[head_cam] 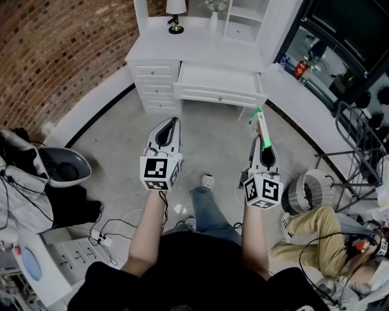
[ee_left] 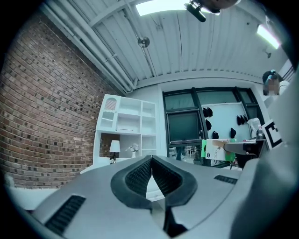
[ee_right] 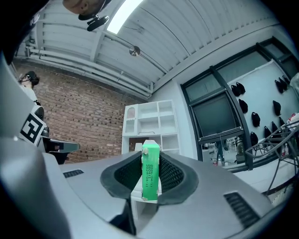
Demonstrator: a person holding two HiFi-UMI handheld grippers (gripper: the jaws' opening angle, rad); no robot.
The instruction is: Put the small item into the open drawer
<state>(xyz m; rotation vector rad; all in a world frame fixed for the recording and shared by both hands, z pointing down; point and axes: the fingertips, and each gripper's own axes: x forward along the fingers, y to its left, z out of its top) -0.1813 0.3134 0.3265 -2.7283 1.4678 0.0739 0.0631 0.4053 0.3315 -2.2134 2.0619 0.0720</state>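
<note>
Two tools are up in front of the person. The right tool is clamped on a box, which stands upright between the pads with its green edge facing the tool's camera. The left tool has its jaws together at the tips with nothing between them. It hangs about level with the right one and well apart from it.

From the head view, the box is in the air over the floor. It sits near the right front corner of the drawer but short of it and not touching. That drawer stands pulled out from the middle of the white bench, and its inside looks bare, though the angle is shallow.

On the bench top a lamp stands toward the left, with a vase just beside it. A brick wall runs down the left side. Below the tools are the person's own shoe and, off to the right, another person's leg.
</note>
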